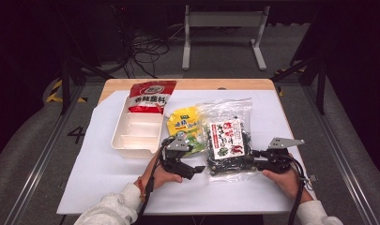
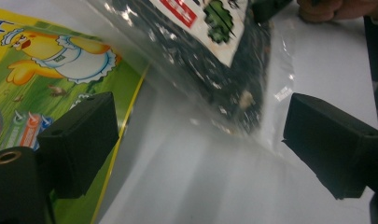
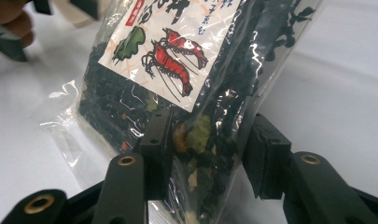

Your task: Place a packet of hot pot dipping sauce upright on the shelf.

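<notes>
Right gripper (image 3: 203,154): jaws clamped on the lower corner of the clear seaweed bag (image 3: 186,88), pads pressing the film from both sides. The grip sits low on the bulky dark contents rather than on the thin sealed edge, probably so the film doesn't slip out.

Left gripper (image 2: 196,140): jaws spread wide with nothing between them. It hovers just beside the bag's near edge, over bare sheet, pointed toward the bag, so I read it as lining up a second grip to share the load.

Seaweed bag (image 1: 226,140) lies mid-table between both grippers, its upper left part overlapping the yellow snack pack (image 1: 184,123). That overlap is a good reason to lift from the free right side first.

Yellow snack pack lies flat just right of the white divided tray (image 1: 131,137). A red-and-white pouch (image 1: 149,97) lies across the tray's far end, the near compartments bare; that looks like packing room.

Everything sits on a white sheet (image 1: 98,173) covering the table (image 1: 117,84), so the packs stand out against it.

Risk: a floppy bag on a one-corner hold may swing or drag the yellow pack.
</notes>
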Motion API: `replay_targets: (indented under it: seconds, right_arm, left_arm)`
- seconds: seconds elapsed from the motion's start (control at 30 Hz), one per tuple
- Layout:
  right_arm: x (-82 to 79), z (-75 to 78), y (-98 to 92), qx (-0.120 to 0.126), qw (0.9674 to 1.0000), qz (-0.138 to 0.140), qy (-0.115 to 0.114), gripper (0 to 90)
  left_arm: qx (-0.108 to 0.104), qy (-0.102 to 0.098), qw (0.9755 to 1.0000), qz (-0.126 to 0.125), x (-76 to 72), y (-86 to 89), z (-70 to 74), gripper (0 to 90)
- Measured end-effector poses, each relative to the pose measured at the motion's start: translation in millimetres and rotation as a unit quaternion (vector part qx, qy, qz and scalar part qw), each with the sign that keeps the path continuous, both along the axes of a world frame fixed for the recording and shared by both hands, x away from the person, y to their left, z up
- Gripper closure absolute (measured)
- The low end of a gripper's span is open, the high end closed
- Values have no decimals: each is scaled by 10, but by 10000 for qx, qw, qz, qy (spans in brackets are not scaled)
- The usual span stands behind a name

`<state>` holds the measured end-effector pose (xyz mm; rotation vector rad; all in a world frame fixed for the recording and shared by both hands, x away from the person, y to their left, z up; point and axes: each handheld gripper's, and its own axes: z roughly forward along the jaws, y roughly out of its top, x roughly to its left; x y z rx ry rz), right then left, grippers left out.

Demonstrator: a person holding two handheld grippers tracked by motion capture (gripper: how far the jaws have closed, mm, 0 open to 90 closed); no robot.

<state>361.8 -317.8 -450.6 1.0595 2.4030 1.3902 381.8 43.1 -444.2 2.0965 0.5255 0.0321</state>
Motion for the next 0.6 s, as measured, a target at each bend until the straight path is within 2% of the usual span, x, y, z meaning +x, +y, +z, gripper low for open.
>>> replay_targets:
  seconds: [0.03, 0.1, 0.17, 0.23, 0.33, 0.43, 0.47, 0.53, 0.57, 0.6]
  right_arm:
    - [0, 0, 0, 0, 10000, 0, 0, 557]
    - [-43, -4, 70, -20, 9999, 104, -103, 557]
    - [-84, -6, 154, -53, 9995, 249, -186, 556]
    - [-95, -4, 181, -64, 9993, 284, -214, 556]
    - [-126, 10, 260, -101, 9987, 389, -309, 555]
    - [-179, 38, 364, -151, 9973, 543, -461, 558]
    - [-195, 48, 394, -200, 9969, 586, -489, 562]
    - [-241, 75, 482, -267, 9953, 699, -621, 576]
    - [-264, 94, 527, -331, 9943, 739, -693, 574]
    - [-289, 110, 582, -446, 9935, 730, -746, 573]
  left_arm:
    - [0, 0, 10000, 0, 0, 0, 0, 107]
    - [-179, 196, 9996, 59, 60, -29, -18, 106]
    - [-336, 274, 9990, 97, 103, -45, -7, 107]
    - [-407, 268, 9988, 99, 104, -41, 8, 123]
    - [-687, 155, 9974, 163, 94, 4, 95, 154]
    - [-872, 86, 9961, 131, 84, 59, 149, 284]
    - [-963, 89, 9953, 79, 77, 77, 164, 290]
    - [-1062, 36, 9943, -20, 50, 96, 185, 439]
    - [-1110, -38, 9938, -48, 24, 119, 221, 463]
    - [-1202, -58, 9927, -124, 20, 142, 241, 550]
